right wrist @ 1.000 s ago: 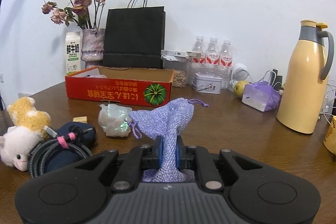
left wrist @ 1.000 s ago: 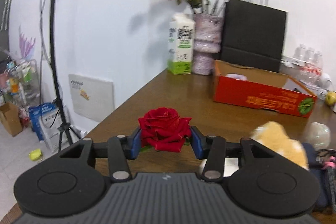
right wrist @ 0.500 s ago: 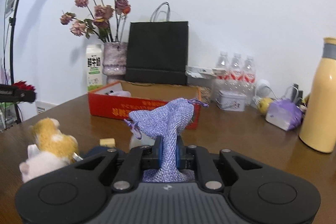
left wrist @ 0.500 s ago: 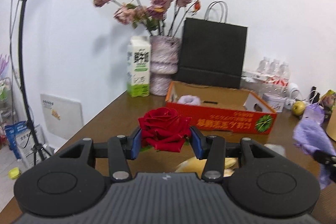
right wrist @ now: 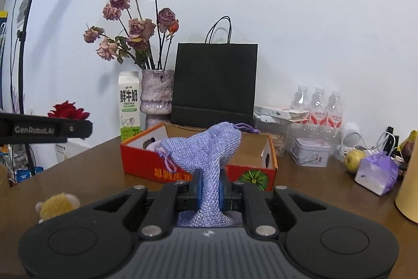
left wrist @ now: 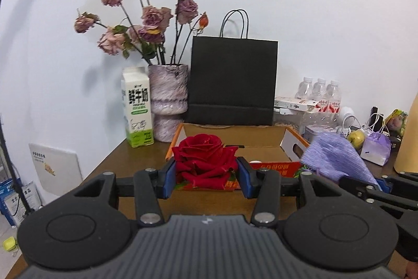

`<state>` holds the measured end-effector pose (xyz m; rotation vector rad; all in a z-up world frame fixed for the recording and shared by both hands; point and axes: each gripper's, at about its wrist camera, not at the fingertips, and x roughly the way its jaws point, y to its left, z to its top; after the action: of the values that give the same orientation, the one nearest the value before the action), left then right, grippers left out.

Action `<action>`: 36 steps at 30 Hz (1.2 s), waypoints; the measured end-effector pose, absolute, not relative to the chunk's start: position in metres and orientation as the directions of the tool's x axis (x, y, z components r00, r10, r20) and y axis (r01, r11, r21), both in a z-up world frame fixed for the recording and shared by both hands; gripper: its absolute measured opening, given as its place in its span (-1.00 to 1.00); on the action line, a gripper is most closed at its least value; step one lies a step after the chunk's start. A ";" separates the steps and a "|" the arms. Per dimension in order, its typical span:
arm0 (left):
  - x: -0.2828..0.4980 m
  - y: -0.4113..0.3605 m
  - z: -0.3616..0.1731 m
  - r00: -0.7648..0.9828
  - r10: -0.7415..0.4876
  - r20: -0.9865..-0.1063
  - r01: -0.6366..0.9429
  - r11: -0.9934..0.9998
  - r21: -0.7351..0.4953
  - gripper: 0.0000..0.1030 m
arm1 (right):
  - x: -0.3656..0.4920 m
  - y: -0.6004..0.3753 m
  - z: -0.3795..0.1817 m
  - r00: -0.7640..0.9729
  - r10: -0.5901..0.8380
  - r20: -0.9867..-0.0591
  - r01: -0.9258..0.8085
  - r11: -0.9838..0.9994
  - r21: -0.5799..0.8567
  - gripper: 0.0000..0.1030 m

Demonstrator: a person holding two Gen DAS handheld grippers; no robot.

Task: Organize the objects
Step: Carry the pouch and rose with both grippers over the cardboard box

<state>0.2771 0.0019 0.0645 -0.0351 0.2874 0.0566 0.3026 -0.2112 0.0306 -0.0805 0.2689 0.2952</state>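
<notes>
My left gripper [left wrist: 205, 175] is shut on a red rose [left wrist: 205, 161] and holds it in the air just before the near wall of the open red cardboard box [left wrist: 269, 166]. My right gripper [right wrist: 209, 186] is shut on a purple drawstring pouch [right wrist: 206, 151], held above the table in front of the same box [right wrist: 162, 169]. The pouch also shows at the right of the left wrist view [left wrist: 334, 161]. The left gripper's side with the rose [right wrist: 68, 110] shows at the left of the right wrist view.
Behind the box stand a milk carton [left wrist: 136, 106], a vase of dried roses [left wrist: 168, 101] and a black paper bag [left wrist: 232, 83]. Water bottles [right wrist: 317, 106], a tin [right wrist: 309, 154], an apple [right wrist: 354, 160] and a purple bag [right wrist: 377, 174] sit right. A plush toy [right wrist: 56, 205] lies near left.
Both grippers have risen and moved toward the red box, each still holding its object. The left view has swung right from the table's left edge to face the box.
</notes>
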 end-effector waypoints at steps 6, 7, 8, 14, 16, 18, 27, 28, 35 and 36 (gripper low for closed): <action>0.306 -0.005 0.075 0.957 0.043 -0.286 -0.052 0.998 -0.024 -0.07 | 0.333 -0.203 0.037 0.914 0.287 -0.288 -0.309 0.950 -0.034 -0.80; 0.312 -0.006 0.076 0.958 0.043 -0.285 -0.052 0.998 -0.024 -0.07 | 0.338 -0.202 0.037 0.912 0.289 -0.291 -0.312 0.949 -0.036 -0.80; 0.316 -0.006 0.078 0.958 0.041 -0.284 -0.051 0.998 -0.025 -0.07 | 0.342 -0.201 0.038 0.911 0.290 -0.294 -0.314 0.949 -0.038 -0.80; 0.344 -0.010 0.083 0.959 0.045 -0.280 -0.056 0.998 -0.033 -0.07 | 0.367 -0.194 0.039 0.903 0.305 -0.305 -0.330 0.943 -0.035 -0.80; 0.353 -0.011 0.084 0.959 0.051 -0.279 -0.062 0.997 -0.033 -0.07 | 0.376 -0.193 0.038 0.898 0.310 -0.311 -0.335 0.942 -0.026 -0.80; 0.362 -0.013 0.084 0.958 0.050 -0.281 -0.062 0.998 -0.033 -0.07 | 0.385 -0.191 0.038 0.893 0.318 -0.319 -0.340 0.940 -0.015 -0.80; 0.393 -0.012 0.079 0.941 0.057 -0.333 -0.078 0.996 -0.051 -0.07 | 0.420 -0.183 0.045 0.890 0.334 -0.312 -0.348 0.938 0.010 -0.80; 0.397 -0.011 0.079 0.938 0.060 -0.342 -0.082 0.995 -0.051 -0.07 | 0.424 -0.182 0.046 0.889 0.336 -0.310 -0.349 0.937 0.014 -0.80; 0.419 -0.013 0.080 0.916 0.099 -0.390 -0.119 0.993 -0.026 -0.07 | 0.453 -0.179 0.053 0.879 0.353 -0.320 -0.357 0.933 0.048 -0.80; 0.424 -0.013 0.081 0.912 0.105 -0.397 -0.125 0.992 -0.025 -0.06 | 0.456 -0.180 0.054 0.878 0.354 -0.323 -0.357 0.933 0.052 -0.80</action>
<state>0.4241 -0.0129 0.0811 -0.0507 0.4064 0.1188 0.4563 -0.1796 0.0541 -0.0094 0.3350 0.3706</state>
